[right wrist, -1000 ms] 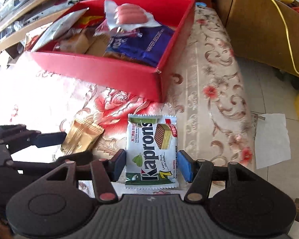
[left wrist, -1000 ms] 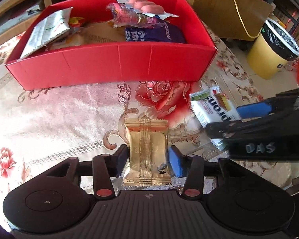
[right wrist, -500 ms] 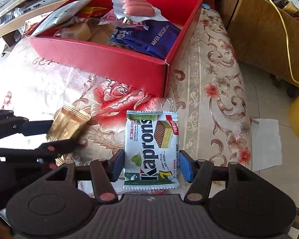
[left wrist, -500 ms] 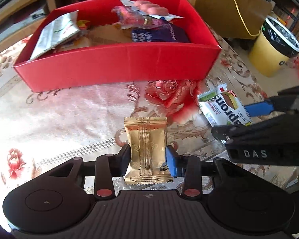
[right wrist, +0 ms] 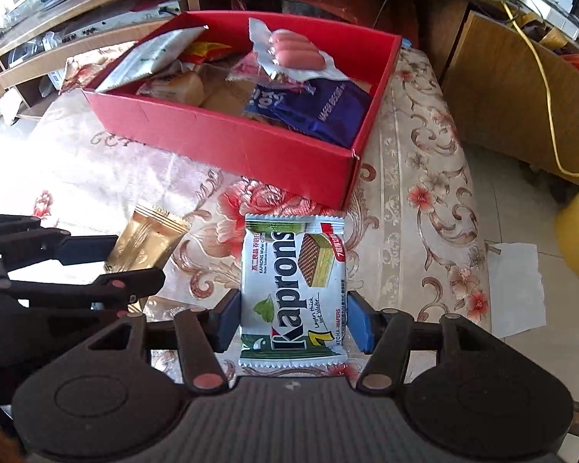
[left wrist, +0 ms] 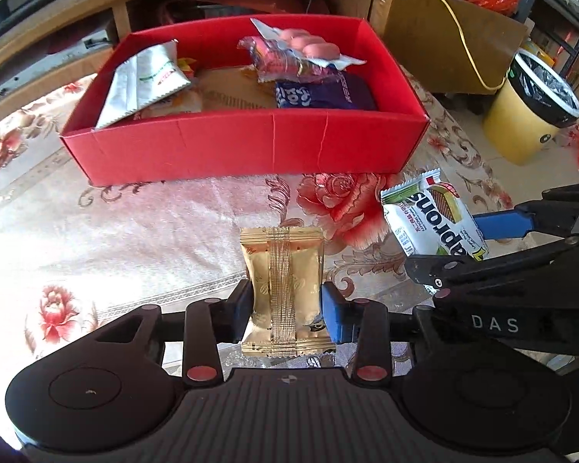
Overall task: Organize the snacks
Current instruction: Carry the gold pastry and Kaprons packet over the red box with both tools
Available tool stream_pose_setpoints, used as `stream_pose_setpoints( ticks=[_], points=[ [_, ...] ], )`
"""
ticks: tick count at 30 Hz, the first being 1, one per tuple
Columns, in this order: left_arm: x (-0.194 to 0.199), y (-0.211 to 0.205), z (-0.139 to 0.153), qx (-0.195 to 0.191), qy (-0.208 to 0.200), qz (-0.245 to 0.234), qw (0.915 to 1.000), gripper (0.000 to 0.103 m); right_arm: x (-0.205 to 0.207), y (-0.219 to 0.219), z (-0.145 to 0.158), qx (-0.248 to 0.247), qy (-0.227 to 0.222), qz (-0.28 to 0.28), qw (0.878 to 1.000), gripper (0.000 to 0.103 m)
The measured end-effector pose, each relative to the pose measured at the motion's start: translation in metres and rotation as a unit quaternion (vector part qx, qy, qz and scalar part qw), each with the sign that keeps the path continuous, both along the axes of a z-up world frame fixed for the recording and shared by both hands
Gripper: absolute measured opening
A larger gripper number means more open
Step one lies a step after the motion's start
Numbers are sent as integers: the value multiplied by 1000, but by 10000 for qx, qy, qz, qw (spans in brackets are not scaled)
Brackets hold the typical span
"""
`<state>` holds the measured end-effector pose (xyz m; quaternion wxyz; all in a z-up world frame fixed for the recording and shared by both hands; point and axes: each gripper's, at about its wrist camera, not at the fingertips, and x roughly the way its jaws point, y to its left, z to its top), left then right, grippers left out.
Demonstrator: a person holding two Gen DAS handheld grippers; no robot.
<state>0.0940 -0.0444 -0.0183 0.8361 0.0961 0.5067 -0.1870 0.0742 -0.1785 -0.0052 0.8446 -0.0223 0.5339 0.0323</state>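
Note:
My left gripper [left wrist: 285,310] is shut on a gold snack packet [left wrist: 283,281] and holds it above the flowered cloth, short of the red box [left wrist: 243,150]. My right gripper [right wrist: 293,318] is shut on a white and green Kaprons wafer packet [right wrist: 293,281], also lifted, near the box's right front corner. The box [right wrist: 227,142] holds a silver packet [left wrist: 143,81], a sausage pack [left wrist: 301,46], a blue wafer bag [left wrist: 320,94] and bread. The Kaprons packet [left wrist: 432,220] and right gripper show at the right of the left wrist view. The gold packet [right wrist: 146,243] shows at the left of the right wrist view.
A flowered cloth [left wrist: 135,231] covers the table. A yellow bin [left wrist: 529,115] with a black liner stands on the floor at right, beside a wooden cabinet [left wrist: 444,46] with a yellow cable. A white paper [right wrist: 517,289] lies on the floor. Low shelves run behind the box.
Both grippers have closed on their packets and lifted them off the cloth. The box now looks farther and lower in both views.

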Motion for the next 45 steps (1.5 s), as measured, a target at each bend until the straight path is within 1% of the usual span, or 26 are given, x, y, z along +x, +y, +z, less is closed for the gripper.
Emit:
stream_pose_setpoints(
  ticks=[10,14,21,27,37,45],
  points=[
    [7,8,25,-74,-399,178,9990,45,8,7,24,69,-350,-49,9994,55],
    [12,12,34,-141,-488,262,9984,45,14,10,34,83,-483,-64,9988,55],
    [25,13,46,-123,-668,333,9971,45,28,15,46,63,-650,-108,9978,55],
    [42,10,59,-151,-846,378,9956,45,43,11,59,170,-801,-257,9963,55],
    [79,2,71,-230,-943,476,9941,45,82,-1,70,308,-909,-440,9944,56],
    [111,-2,69,-220,-921,560,9939,45,117,-7,69,340,-871,-510,9943,56]
  ],
)
